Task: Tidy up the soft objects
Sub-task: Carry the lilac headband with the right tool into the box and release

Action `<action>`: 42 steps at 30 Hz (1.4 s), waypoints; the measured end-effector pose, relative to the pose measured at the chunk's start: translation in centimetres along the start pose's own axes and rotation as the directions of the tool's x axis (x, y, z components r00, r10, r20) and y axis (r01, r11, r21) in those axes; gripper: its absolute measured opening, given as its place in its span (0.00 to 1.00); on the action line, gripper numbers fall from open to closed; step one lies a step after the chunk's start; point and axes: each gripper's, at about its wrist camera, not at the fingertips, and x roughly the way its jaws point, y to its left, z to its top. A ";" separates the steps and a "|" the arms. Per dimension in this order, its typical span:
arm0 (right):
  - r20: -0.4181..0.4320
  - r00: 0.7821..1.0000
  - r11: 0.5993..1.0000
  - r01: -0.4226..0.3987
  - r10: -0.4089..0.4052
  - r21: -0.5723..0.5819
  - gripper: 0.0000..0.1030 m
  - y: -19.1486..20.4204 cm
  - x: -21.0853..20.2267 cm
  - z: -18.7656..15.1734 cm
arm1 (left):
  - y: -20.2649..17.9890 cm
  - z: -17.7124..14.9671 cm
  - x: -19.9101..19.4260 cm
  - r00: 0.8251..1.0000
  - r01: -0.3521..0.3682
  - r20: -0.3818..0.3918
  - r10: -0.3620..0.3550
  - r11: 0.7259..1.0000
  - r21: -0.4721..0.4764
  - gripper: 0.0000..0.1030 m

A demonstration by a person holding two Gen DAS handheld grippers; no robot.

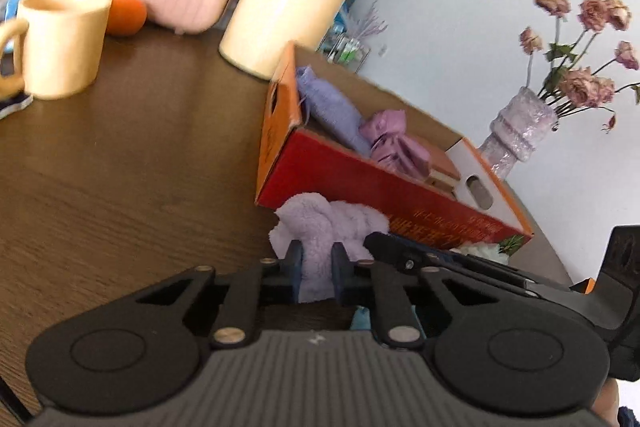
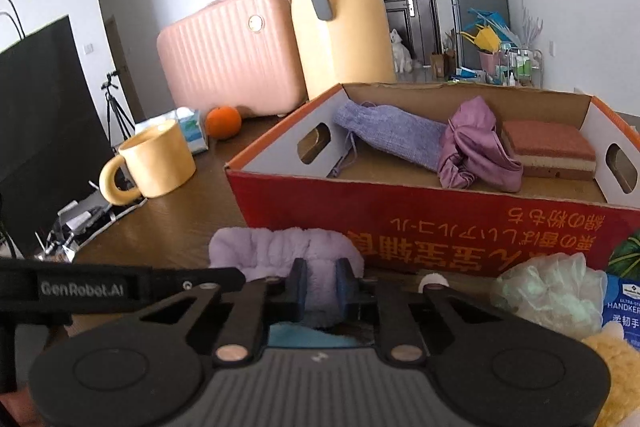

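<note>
Only the right view shows the sponge [image 2: 548, 149] inside the box [image 2: 400, 223].

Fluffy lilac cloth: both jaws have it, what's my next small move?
Probably lift it together above the box's red front wall. Both the left gripper and right gripper are shut on the fluffy lilac cloth, which sits outside the box, below its rim.
</note>
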 end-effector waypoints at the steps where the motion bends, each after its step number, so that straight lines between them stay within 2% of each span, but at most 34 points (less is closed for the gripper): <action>1: 0.007 1.000 1.000 -0.005 0.005 0.003 0.10 0.0 -0.2 0.1 | -0.5 0.1 -0.8 1.000 -0.001 0.020 0.001 1.000 0.013 0.14; 3: 0.033 0.999 1.000 -0.007 0.007 -0.002 0.10 0.4 -1.4 0.5 | -2.1 0.2 -3.2 0.997 0.015 0.081 -0.019 0.998 0.056 0.14; 7: 0.157 0.988 0.998 0.013 -0.005 -0.053 0.10 2.1 -6.5 1.0 | -5.8 -0.2 -8.5 0.981 0.063 0.173 -0.086 0.989 0.134 0.14; 10: 0.238 0.971 0.995 0.038 -0.015 -0.090 0.10 3.3 -11.2 0.8 | -8.0 -1.4 -11.6 0.971 0.095 0.198 -0.130 0.979 0.178 0.14; 16: 0.254 0.966 0.994 0.063 -0.039 -0.088 0.10 3.4 -18.3 -2.8 | -10.9 -6.6 -13.7 0.977 0.151 0.119 -0.177 0.969 0.196 0.14; 19: 0.212 0.975 0.996 0.074 -0.063 -0.040 0.10 2.6 -20.2 -6.1 | -11.4 -10.0 -13.3 0.985 0.162 0.037 -0.171 0.971 0.178 0.14; 22: 0.136 0.988 0.997 0.077 -0.079 0.021 0.10 1.9 -21.4 -9.9 | -11.2 -13.1 -12.8 0.986 0.168 -0.047 -0.162 0.973 0.161 0.14; 27: 0.083 0.994 0.991 0.065 -0.075 0.113 0.09 0.8 -23.2 -14.4 | -10.9 -15.9 -12.8 0.986 0.146 -0.104 -0.132 0.978 0.148 0.14; 30: 0.098 0.992 0.991 0.073 -0.084 0.113 0.09 1.0 -24.2 -15.9 | -11.4 -16.3 -13.2 0.988 0.140 -0.095 -0.125 0.976 0.167 0.14; 36: 0.119 0.989 0.992 0.071 -0.083 0.104 0.09 1.0 -24.6 -16.1 | -12.2 -15.8 -13.7 0.990 0.129 -0.078 -0.117 0.975 0.179 0.14; 39: 0.130 0.989 0.993 0.053 -0.067 0.108 0.09 0.8 -24.4 -15.3 | -12.5 -14.3 -13.8 0.992 0.127 -0.051 -0.119 0.972 0.198 0.14; 42: 0.145 0.988 0.995 0.033 -0.046 0.094 0.09 0.7 -24.0 -13.2 | -13.1 -11.4 -13.9 0.992 0.124 0.003 -0.129 0.963 0.239 0.14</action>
